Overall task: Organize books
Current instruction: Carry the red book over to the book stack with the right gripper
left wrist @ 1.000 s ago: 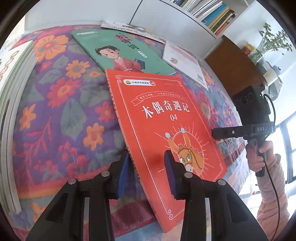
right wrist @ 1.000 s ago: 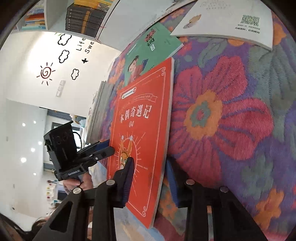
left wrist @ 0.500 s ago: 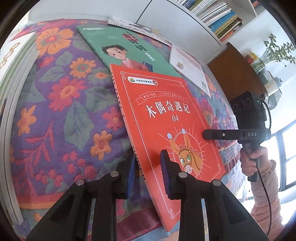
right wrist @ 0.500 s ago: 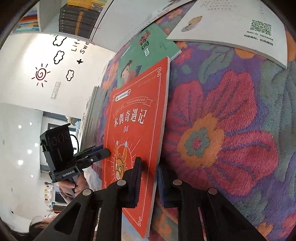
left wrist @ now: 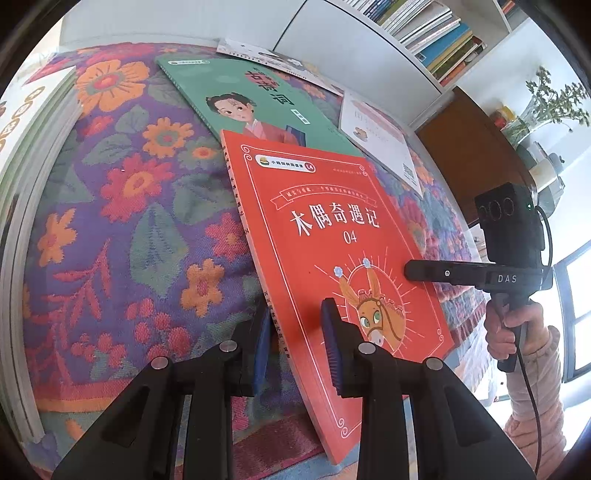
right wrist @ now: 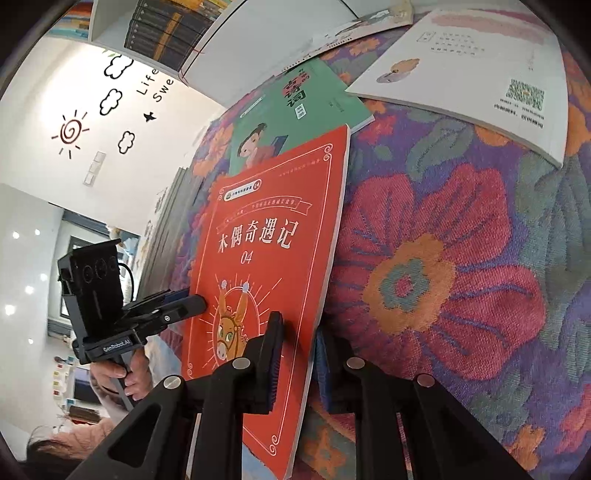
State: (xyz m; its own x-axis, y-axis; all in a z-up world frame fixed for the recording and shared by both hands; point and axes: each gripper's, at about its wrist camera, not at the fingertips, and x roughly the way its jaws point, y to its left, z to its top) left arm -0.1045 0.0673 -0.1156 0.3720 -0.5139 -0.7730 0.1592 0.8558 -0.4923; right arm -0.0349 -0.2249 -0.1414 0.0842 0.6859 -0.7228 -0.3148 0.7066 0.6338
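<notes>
A red book with a donkey on its cover [left wrist: 325, 221] lies on the floral cloth [left wrist: 129, 221], its far corner over a green book [left wrist: 258, 99]. Its near end sticks out past the cloth's front edge. My left gripper [left wrist: 295, 325] is shut on the book's spine edge, one pad above the cover and one below. My right gripper [right wrist: 299, 339] is shut on the opposite long edge of the red book [right wrist: 266, 236]. Each gripper shows in the other view: the right gripper [left wrist: 410, 270] on the cover, the left gripper [right wrist: 199, 305] at the spine.
A white booklet [left wrist: 380, 140] with a QR code lies right of the green book, and another thin book [left wrist: 258, 55] lies behind it. A stack of books [left wrist: 22, 184] stands at the left. A bookshelf [left wrist: 424, 29] and a wooden cabinet [left wrist: 472, 158] are behind.
Both grippers' jaws stood wide around the red book's edges and have closed onto them. The hands have hardly moved.
</notes>
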